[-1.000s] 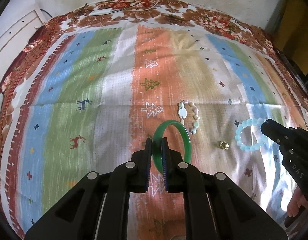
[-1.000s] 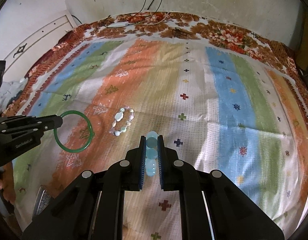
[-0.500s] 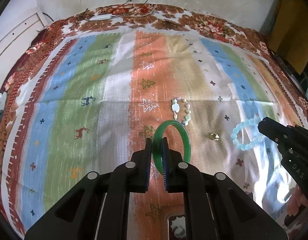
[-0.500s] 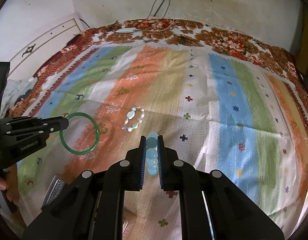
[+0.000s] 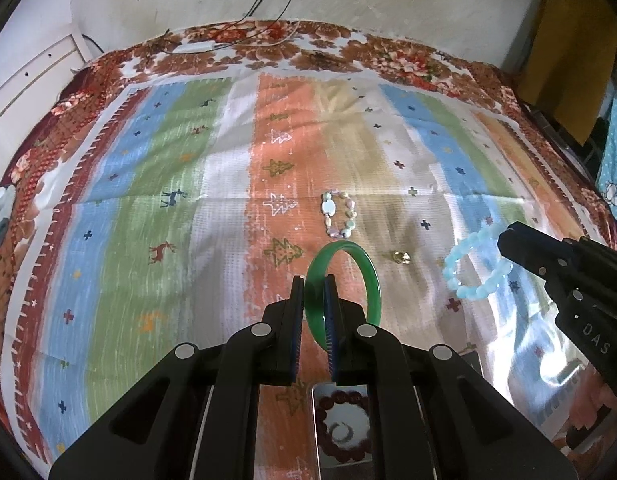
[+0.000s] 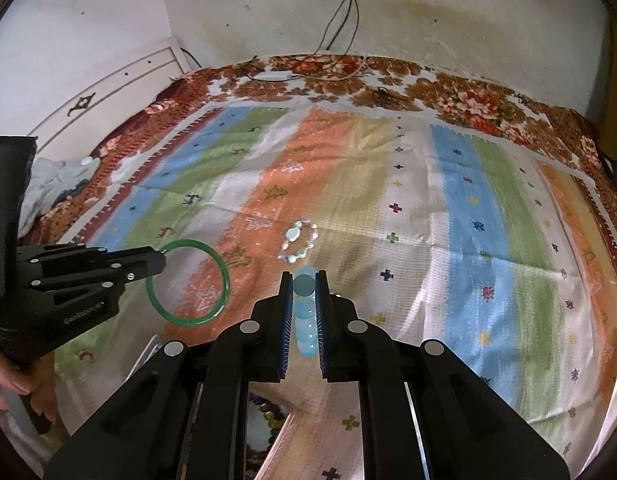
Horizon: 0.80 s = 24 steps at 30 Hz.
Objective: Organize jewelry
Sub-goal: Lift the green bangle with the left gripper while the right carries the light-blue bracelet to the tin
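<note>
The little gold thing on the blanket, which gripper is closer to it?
Left, I think. The small gold piece lies just right of the left gripper and its green bangle. The right gripper, with the blue bead bracelet, hangs farther right.
</note>
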Motion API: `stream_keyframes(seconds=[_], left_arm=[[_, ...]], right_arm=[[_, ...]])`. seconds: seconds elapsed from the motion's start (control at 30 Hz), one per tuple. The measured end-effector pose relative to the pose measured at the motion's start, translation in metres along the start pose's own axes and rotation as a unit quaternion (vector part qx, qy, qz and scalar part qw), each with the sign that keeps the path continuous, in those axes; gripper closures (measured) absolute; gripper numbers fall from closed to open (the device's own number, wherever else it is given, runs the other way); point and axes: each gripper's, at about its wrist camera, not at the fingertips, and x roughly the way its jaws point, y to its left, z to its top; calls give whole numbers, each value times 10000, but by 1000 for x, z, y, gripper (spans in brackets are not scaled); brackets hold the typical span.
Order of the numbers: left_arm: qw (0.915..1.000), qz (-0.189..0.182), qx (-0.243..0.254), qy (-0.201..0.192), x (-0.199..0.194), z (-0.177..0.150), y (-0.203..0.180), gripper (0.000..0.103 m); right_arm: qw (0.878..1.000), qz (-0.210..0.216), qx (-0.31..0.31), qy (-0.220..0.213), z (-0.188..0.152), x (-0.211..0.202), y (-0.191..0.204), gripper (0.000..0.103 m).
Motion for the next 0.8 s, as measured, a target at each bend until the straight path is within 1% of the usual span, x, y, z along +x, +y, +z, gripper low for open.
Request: stream_keyframes(seconds=[0.37,0.6,0.8], left_arm=[[9998,-114,31,-169,-23,-16,-3,94],[9994,-195,27,-282,-38,-28,-3,94],[9993,-223,85,-293,-43,-38,-5,93]], right_arm=[[9996,181,-157,-117,-12,-25,20,91],[9992,312,-240,-75,-26,-36,31,91],[9990,363,-242,-5,-40,-41,37,91]])
